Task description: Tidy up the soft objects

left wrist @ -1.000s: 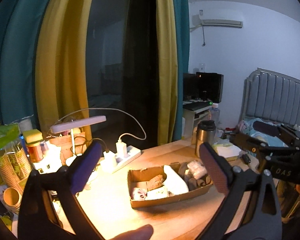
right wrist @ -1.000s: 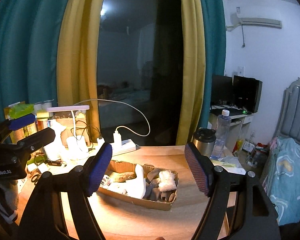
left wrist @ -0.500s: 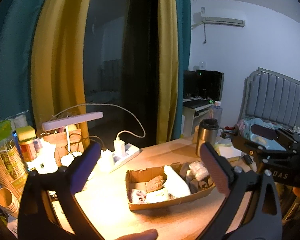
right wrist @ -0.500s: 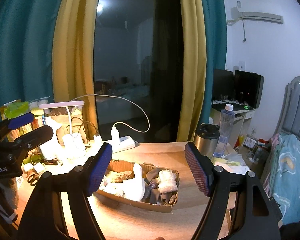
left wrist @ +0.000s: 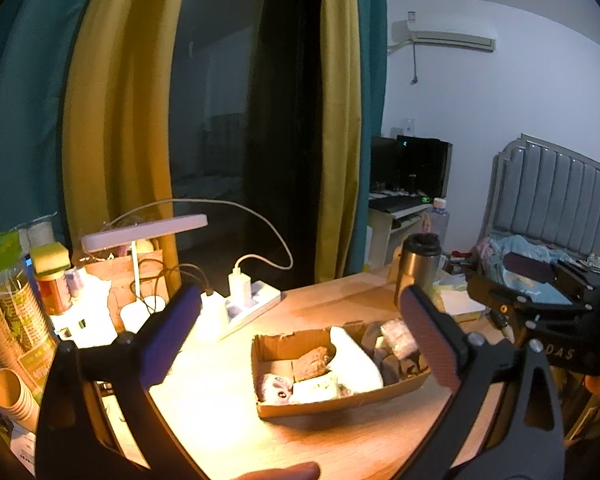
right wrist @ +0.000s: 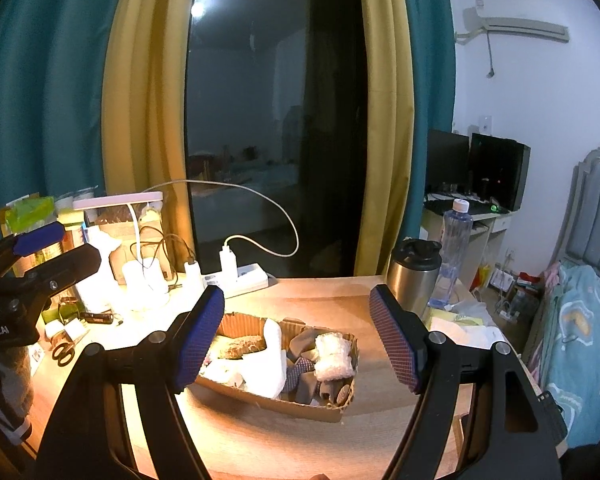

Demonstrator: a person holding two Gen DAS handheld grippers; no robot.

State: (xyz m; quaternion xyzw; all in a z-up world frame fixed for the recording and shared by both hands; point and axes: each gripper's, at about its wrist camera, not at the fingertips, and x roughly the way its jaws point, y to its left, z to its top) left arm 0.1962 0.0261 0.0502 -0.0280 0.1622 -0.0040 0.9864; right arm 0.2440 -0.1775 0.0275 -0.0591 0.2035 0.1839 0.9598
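Note:
A shallow cardboard box (left wrist: 340,404) (right wrist: 300,406) lies on the lamp-lit wooden table. It holds a white foam piece (left wrist: 356,360) (right wrist: 272,364), a bubble-wrap roll (left wrist: 398,338) (right wrist: 332,356), a brown sponge (left wrist: 312,358) (right wrist: 240,346) and dark cloth scraps. My left gripper (left wrist: 300,336) hovers short of the box, open and holding nothing. My right gripper (right wrist: 298,338) also stands open and apart from the box, which shows between its pads. Each gripper appears at the edge of the other's view: the right gripper (left wrist: 520,280) and the left gripper (right wrist: 56,248).
Behind the box are a desk lamp (left wrist: 144,232), a power strip (left wrist: 252,304) with chargers, a steel mug (right wrist: 414,276) and a water bottle (right wrist: 452,248). Paper cups (left wrist: 8,320), jars and scissors (right wrist: 62,352) crowd the table's left side. A bed (right wrist: 580,340) stands to the right.
The right gripper has sunk slightly toward the table. Both grippers' jaws stay equally wide, and the box and its contents have not moved.

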